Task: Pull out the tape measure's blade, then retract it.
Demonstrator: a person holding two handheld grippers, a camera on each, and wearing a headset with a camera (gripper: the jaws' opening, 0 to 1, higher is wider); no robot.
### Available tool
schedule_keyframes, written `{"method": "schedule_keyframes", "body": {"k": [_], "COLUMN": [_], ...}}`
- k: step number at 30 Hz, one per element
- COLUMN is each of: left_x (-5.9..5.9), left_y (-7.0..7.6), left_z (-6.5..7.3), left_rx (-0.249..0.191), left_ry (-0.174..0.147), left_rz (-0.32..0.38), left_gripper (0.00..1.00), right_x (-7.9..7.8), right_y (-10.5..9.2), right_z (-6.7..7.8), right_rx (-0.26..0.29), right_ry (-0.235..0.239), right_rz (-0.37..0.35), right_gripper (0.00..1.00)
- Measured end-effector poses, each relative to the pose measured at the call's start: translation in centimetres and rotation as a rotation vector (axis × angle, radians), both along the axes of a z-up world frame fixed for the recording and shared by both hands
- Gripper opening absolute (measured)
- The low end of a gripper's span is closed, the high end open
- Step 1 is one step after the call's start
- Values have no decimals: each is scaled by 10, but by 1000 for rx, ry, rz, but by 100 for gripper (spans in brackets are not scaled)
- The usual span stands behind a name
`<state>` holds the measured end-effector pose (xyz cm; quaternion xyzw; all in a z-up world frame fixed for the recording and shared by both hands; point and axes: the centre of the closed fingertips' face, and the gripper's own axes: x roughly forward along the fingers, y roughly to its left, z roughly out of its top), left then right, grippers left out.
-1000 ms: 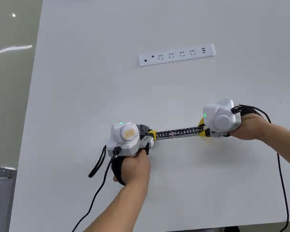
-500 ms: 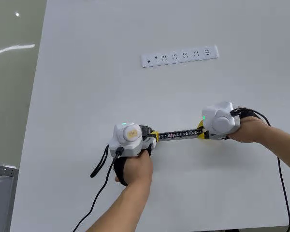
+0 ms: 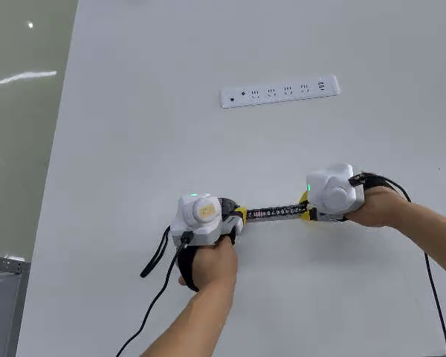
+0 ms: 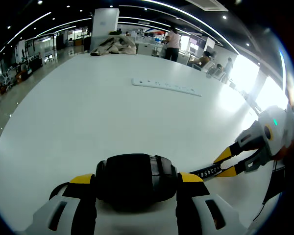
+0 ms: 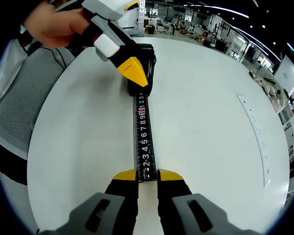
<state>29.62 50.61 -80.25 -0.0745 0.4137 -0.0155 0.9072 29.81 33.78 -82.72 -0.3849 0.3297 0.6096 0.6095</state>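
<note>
Right gripper view, item one: right tool (image 5: 147,175), jaws clamped on the free end of the blade (image 5: 142,132). The blade lay drawn out, numbers up, its long axis running straight ahead from that tool along the counter (image 3: 171,111).

Item two, at the blade's far end: tape measure case (image 5: 149,58), black, gripped across its body by the left tool (image 4: 137,178), jaws pressed on either flank. The case sat directly ahead of the right tool and squarely between the left tool's jaws, low at the counter.

Judged: retraction would call for the right tool to travel along the blade's axis toward the case, with the left tool as anchor.

Item three, farthest, well beyond both tools: white power strip (image 3: 280,91), untouched.
</note>
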Motion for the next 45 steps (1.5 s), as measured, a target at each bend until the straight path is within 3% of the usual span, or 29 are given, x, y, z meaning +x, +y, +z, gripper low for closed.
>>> {"method": "schedule_keyframes", "body": {"k": [45], "left_x": [-3], "left_y": [-1], "left_z": [-1], "left_rx": [1], "left_ry": [12], "left_rz": [-7], "left_gripper": [63], "right_x": [-7], "right_y": [37], "right_z": [0], "right_rx": [11], "right_ry": [10], "right_rz": [27], "right_gripper": [14]}}
